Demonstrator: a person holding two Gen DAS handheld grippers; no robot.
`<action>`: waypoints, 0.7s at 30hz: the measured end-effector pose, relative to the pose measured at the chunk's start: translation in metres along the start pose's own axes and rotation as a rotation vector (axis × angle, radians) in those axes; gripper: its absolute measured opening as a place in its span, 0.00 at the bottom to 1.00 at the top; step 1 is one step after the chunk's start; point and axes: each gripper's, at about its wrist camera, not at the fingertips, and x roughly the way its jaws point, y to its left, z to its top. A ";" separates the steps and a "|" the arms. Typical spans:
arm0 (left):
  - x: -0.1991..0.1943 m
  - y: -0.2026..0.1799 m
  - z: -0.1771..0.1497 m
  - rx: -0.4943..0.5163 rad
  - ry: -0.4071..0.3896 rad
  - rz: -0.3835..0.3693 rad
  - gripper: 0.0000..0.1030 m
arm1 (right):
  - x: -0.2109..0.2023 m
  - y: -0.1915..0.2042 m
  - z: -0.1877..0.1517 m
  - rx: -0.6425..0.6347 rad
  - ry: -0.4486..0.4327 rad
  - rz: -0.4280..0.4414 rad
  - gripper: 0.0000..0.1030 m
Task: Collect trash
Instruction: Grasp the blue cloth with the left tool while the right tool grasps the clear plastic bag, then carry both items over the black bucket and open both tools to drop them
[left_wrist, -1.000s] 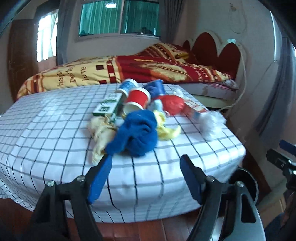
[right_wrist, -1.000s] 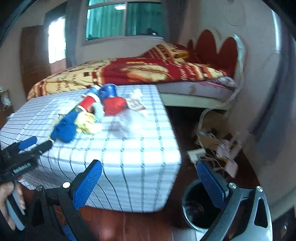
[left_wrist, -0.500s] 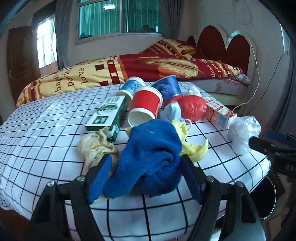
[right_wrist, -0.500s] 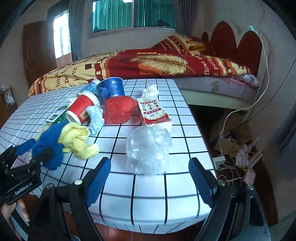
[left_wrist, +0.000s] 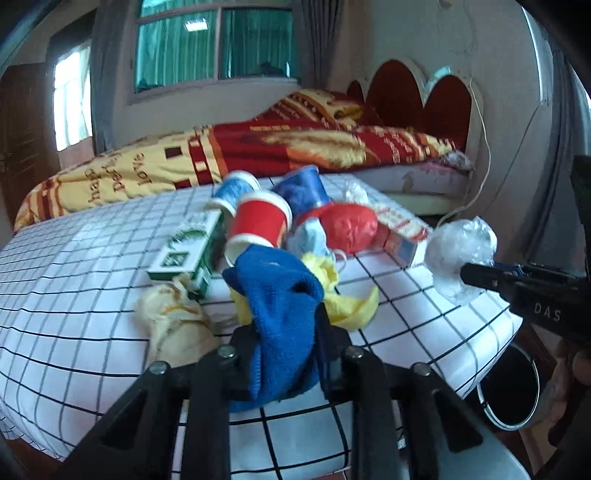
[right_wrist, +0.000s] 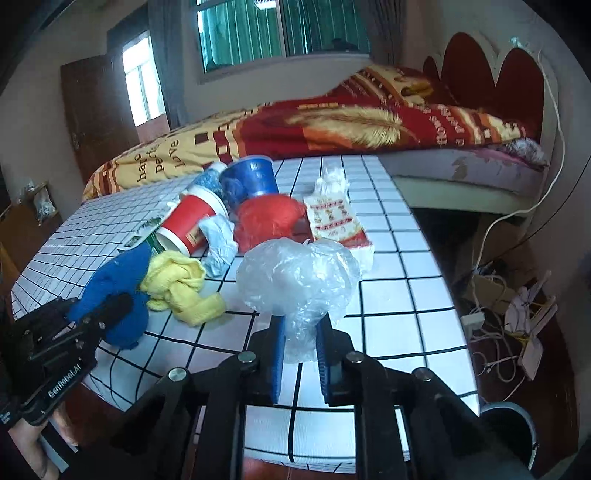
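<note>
Jaws: left gripper (left_wrist: 284, 343) clamps blue cloth (left_wrist: 280, 314) | right gripper (right_wrist: 299, 354) clamps plastic bag (right_wrist: 299, 284) | bedspread (right_wrist: 192, 155) "love"

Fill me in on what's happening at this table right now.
A person is clearing trash off the checked table with a claw in each hand. The left claw is shut on the blue cloth, and the right claw is shut on the crumpled clear plastic bag. Both items sit at the table's near edge. Paper cups, a red bag and cartons remain; a bin waits below.
</note>
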 end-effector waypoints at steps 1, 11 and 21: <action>-0.004 0.000 0.001 -0.003 -0.011 -0.003 0.24 | -0.006 0.000 0.000 -0.003 -0.011 0.000 0.16; -0.032 -0.008 0.014 -0.014 -0.080 -0.083 0.17 | -0.053 0.002 -0.005 -0.027 -0.088 -0.008 0.14; -0.049 -0.041 0.011 0.044 -0.099 -0.158 0.16 | -0.092 -0.016 -0.018 -0.019 -0.146 -0.070 0.14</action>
